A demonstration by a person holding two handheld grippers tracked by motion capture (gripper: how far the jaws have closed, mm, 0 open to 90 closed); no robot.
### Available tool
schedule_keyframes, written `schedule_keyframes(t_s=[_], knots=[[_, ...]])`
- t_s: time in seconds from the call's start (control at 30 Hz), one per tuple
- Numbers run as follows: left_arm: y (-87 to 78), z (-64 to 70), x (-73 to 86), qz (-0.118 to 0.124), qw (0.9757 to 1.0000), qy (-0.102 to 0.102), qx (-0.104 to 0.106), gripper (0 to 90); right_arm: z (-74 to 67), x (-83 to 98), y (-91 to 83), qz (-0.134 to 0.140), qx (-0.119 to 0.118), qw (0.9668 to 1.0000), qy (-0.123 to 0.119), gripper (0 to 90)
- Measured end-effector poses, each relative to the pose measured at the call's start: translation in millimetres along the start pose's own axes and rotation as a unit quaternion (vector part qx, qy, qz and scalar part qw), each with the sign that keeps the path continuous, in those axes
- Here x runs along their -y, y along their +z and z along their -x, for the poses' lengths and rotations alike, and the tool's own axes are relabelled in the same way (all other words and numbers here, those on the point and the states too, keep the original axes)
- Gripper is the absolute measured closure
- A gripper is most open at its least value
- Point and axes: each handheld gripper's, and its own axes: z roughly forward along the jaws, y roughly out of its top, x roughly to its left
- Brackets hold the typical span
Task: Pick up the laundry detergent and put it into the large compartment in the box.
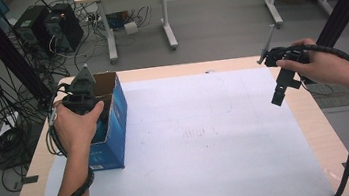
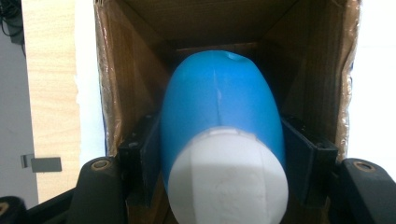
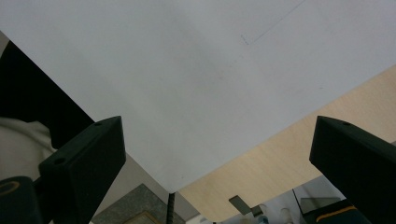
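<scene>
Box [image 1: 115,123]: your landmark, a blue carton with a brown inside, standing open-topped at the left edge of the white sheet [image 1: 203,140] that covers the table [image 1: 317,126].
Left gripper [image 1: 83,91]: your left hand [image 1: 77,125] holds it over the box's open top, pointing down into it. In the left gripper view [image 2: 219,154] its black jaws are closed in against the two sides of a bottle, pinching it.
Bottle [image 2: 219,112]: blue body with a white cap [image 2: 229,182] towards the camera, its far end deep between the box's cardboard walls [image 2: 126,84]. It sits inside the box, held by the jaws; whether its far end rests on the bottom you cannot tell.
Sheet: bare to the right of the box, with faint pencil marks.
Right gripper [image 1: 282,87]: well to the right of the box, near the sheet's far right corner, held in your right hand [image 1: 320,67] above the table. In the right gripper view [image 3: 219,163] its jaws are spread wide with nothing between them, over the sheet's edge and the wooden table.
</scene>
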Motion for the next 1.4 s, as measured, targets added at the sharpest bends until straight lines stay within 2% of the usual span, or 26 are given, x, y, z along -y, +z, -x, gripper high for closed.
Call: schedule_keyframes(t_s=[0.2, 0.43, 0.77, 1.03, 1.3, 1.4], knots=[[-0.6, -1.3, -1.8, -0.006, 1.0, -0.005, 0.002, 35.4, 0.3, -0.9, 0.8, -0.001, -0.004, 1.0, 0.002, 3.4], [-3.9, -5.0, 1.3, -0.002, 1.0, -0.005, 0.007, 34.5, -1.5, -1.6, 0.6, 0.001, -0.003, 1.0, -0.002, 3.3], [-17.7, -6.8, 6.2, 0.006, 0.9999, -0.002, 0.008, 31.0, -2.5, -2.3, 0.3, -0.002, -0.003, 1.0, -0.003, 3.3], [-42.4, -5.1, 13.7, 0.023, 0.9997, 0.003, 0.005, 29.2, -5.2, -2.6, -1.8, 0.001, -0.001, 1.0, -0.003, 3.4], [-72.9, 4.5, 22.2, 0.041, 0.999, 0.014, -0.004, 12.9, -6.4, -2.0, -3.5, 0.006, -0.001, 1.0, -0.005, 3.4], [-87.5, 8.0, 25.0, 0.053, 0.9985, 0.016, 0.002, 10.8, -6.0, -0.7, -5.4, 0.01, -0.003, 0.9999, -0.004, 3.4]])
